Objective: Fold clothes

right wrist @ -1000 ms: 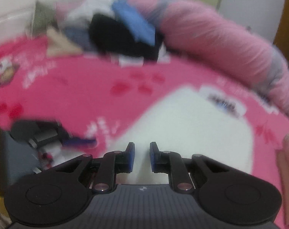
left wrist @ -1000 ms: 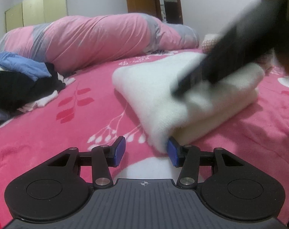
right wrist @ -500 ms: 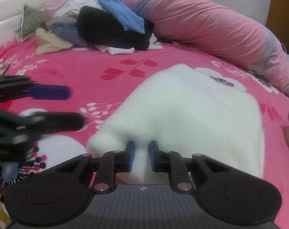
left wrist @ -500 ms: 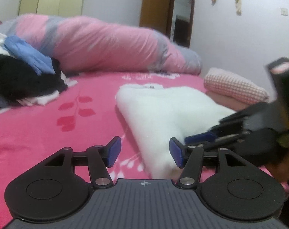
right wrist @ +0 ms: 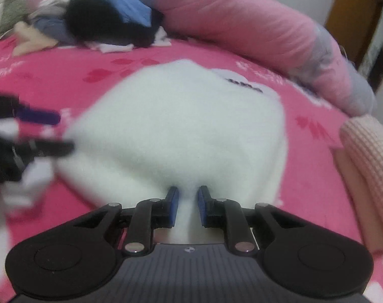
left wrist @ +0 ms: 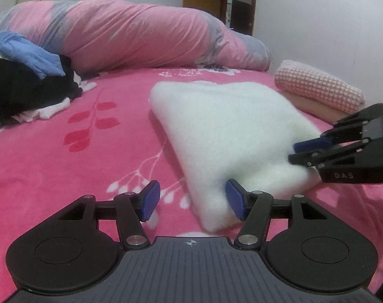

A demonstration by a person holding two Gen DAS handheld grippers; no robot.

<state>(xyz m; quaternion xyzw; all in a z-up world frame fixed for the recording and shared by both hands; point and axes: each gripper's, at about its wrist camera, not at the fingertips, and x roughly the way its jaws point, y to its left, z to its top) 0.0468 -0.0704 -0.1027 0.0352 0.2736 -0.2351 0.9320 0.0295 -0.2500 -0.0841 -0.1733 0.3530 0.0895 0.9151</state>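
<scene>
Folded white fleece garment (left wrist: 232, 131) was seen lying on the pink floral bed cover (left wrist: 52, 166), near the middle of the bed. Its near edge was pinched between the narrowly parted blue pads of the right hand-held gripper (right wrist: 187, 205), which was closed on a fold of the fleece. The left hand-held gripper (left wrist: 191, 200) was placed at the garment's near left corner with its jaws opening; the corner was caught in the gap, the right pad was seen against the fleece, while the left pad was held clear over the bed cover, so no grip was made. In the left wrist view the right hand-held gripper (left wrist: 305, 151) was seen at the garment's right edge. Beside the garment, on the right, a pink waffle-knit folded item (left wrist: 320, 88) was laid upon a peach one. Behind, a long rolled pink and grey quilt (left wrist: 141, 35) was stretched across the bed. At the far left, a heap of unfolded clothes (right wrist: 95, 22) was piled, with a blue piece on top of black.
</scene>
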